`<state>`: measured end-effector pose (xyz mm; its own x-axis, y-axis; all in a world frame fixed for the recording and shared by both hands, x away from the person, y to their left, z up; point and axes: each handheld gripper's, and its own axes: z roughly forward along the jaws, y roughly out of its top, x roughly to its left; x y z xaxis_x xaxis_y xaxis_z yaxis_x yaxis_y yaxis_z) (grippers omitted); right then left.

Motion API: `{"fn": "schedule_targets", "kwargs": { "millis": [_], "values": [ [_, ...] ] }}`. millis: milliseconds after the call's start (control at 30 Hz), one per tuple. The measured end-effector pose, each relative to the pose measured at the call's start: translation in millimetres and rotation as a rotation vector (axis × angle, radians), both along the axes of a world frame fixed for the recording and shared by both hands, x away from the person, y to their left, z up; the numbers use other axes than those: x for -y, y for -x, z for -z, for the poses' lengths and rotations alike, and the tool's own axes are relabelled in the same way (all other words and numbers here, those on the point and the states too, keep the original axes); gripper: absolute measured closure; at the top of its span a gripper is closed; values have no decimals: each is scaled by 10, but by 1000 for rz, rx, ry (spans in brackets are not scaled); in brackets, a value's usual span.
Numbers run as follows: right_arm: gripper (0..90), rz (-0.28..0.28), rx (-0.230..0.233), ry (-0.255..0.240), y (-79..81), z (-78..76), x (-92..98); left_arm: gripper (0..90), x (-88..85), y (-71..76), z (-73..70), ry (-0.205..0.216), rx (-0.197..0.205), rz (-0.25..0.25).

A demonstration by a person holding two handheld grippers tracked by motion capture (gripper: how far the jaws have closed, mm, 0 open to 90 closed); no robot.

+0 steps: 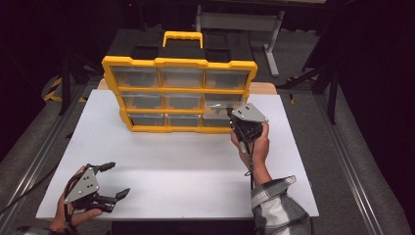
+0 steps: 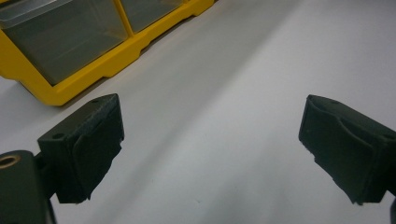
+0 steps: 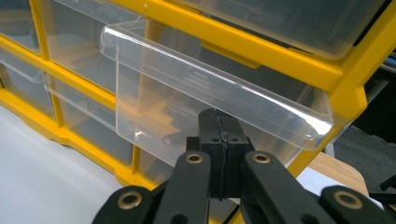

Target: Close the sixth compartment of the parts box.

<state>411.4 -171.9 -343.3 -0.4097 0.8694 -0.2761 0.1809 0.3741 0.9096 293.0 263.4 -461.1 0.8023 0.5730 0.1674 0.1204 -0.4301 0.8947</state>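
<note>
Yellow plastic frames the drawer organizer [image 1: 179, 93], which stands upright at the far side of the white table [image 1: 171, 166] with a carry handle on top. The right gripper [image 1: 240, 128] is up against its lower right corner, jaws pressed fully together with nothing visibly between the pads. In the right gripper view a clear drawer [image 3: 210, 98] sits pulled partway out of the frame directly ahead of and just above the closed jaw tips, its front lip overhanging them; whether the tips touch the drawer front cannot be told. The other clear drawers lie to the left of that gripper, seated in their bays. The left gripper [image 1: 111, 180] rests at the near left of the table, well apart from the organizer, jaws spread wide over bare tabletop, the organizer's bottom corner ahead and to its left.
</note>
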Motion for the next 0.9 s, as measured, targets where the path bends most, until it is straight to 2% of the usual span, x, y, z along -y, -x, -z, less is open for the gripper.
{"fn": "schedule_targets", "kwargs": {
  "millis": [900],
  "values": [
    [900,28,-8,29,-177,6,-61,80,-3,-9,6,8,-6,2]
  ]
}}
